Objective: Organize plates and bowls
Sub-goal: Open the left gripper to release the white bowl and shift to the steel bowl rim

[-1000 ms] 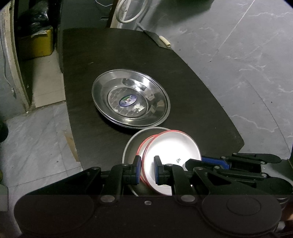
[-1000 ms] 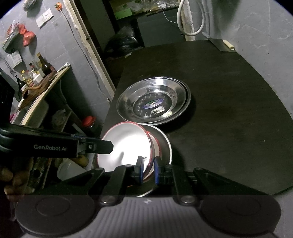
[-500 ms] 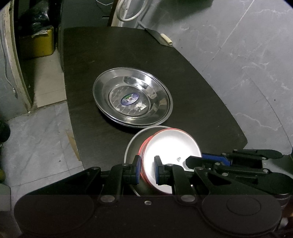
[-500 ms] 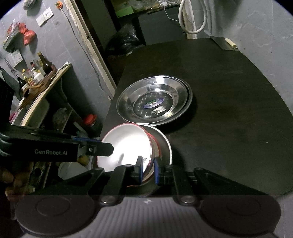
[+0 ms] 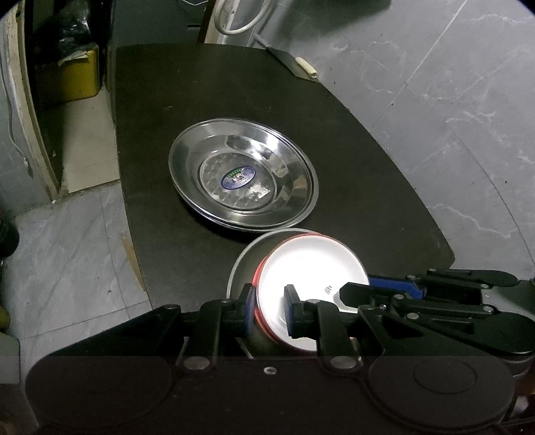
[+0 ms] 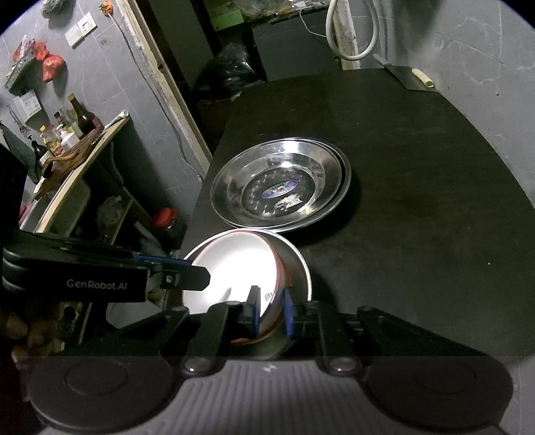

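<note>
A white bowl with a red rim (image 5: 311, 267) (image 6: 234, 264) sits nested in a steel bowl (image 5: 240, 267) (image 6: 301, 267) at the near edge of the dark table (image 5: 200, 100) (image 6: 418, 200). My left gripper (image 5: 269, 311) straddles the bowl's near-left rim. Its jaws are opening, with a sliver of white showing beside the rim. My right gripper (image 6: 271, 311) straddles the opposite rim and is opening too, its pads off the rim. Each gripper shows in the other's view, the right gripper (image 5: 367, 291) and the left gripper (image 6: 200, 277). Stacked steel plates (image 5: 284, 167) (image 6: 234, 187) lie just beyond.
A cleaver (image 5: 294, 65) (image 6: 408, 75) lies at the table's far corner. A white hose (image 5: 234, 20) hangs behind. Left of the table are a yellow box (image 5: 70, 77), a shelf with bottles (image 6: 67, 134) and a red-lidded jar (image 6: 165, 215). A person's hand (image 6: 16, 331) holds the left gripper.
Both pairs of jaws have spread slightly around the bowl's rim. The white bowl has settled a little flatter into the steel bowl. Neither hand has shifted.
</note>
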Available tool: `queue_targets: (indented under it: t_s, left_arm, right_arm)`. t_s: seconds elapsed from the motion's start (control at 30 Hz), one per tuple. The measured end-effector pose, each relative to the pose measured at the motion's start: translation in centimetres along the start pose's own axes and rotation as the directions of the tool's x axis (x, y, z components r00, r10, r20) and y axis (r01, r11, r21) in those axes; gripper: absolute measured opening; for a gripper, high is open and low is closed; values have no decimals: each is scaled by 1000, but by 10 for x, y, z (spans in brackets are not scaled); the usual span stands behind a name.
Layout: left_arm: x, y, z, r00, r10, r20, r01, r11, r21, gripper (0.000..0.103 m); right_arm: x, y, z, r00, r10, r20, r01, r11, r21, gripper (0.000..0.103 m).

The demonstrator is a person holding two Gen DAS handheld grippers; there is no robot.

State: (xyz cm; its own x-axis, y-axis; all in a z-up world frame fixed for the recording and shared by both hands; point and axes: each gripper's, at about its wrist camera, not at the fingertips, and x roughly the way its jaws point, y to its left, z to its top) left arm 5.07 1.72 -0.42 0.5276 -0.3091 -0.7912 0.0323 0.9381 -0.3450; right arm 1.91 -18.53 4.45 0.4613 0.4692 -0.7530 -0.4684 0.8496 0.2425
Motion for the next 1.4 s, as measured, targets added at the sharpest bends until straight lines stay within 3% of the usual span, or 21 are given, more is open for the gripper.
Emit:
queue_targets:
  t_s: [0.53, 0.73, 0.8, 0.97, 1.03, 1.2, 1.3, 1.4]
  left_arm:
    - [-5, 1, -1, 1000, -4, 13, 4, 1000, -16, 31]
    - [-9, 2, 0, 1000, -5, 21, 6, 1000, -26, 42]
    - [-10, 1, 1, 1000, 3, 29, -2, 1000, -20, 53]
    - [-16, 2, 4, 999, -2, 48, 3, 1000, -25, 59]
    - [-17, 2, 5, 998, 0, 56, 2, 1000, -29, 64]
    - [-21, 6, 7, 997, 29, 75, -25, 998, -53, 97]
    - [-27, 10, 7, 992, 77, 102, -70, 995, -65, 102]
    - [-32, 20, 7, 990, 97, 107, -86, 991, -102, 102]
  right_arm:
    - [-2, 2, 0, 1000, 6, 12, -6, 1000, -11, 25]
    - [-7, 3, 0, 999, 14, 29, -13, 1000, -17, 31]
    - [-8, 3, 0, 999, 12, 34, -11, 1000, -20, 31]
    - [-13, 2, 0, 999, 4, 52, -3, 1000, -15, 38]
    - [-15, 0, 1, 998, 3, 59, -2, 1000, -11, 52]
    - [-17, -4, 2, 997, -6, 71, 6, 1000, -1, 79]
    - [-19, -6, 3, 997, -15, 81, 15, 1000, 5, 95]
    - [-20, -10, 5, 996, -22, 85, 21, 1000, 13, 100]
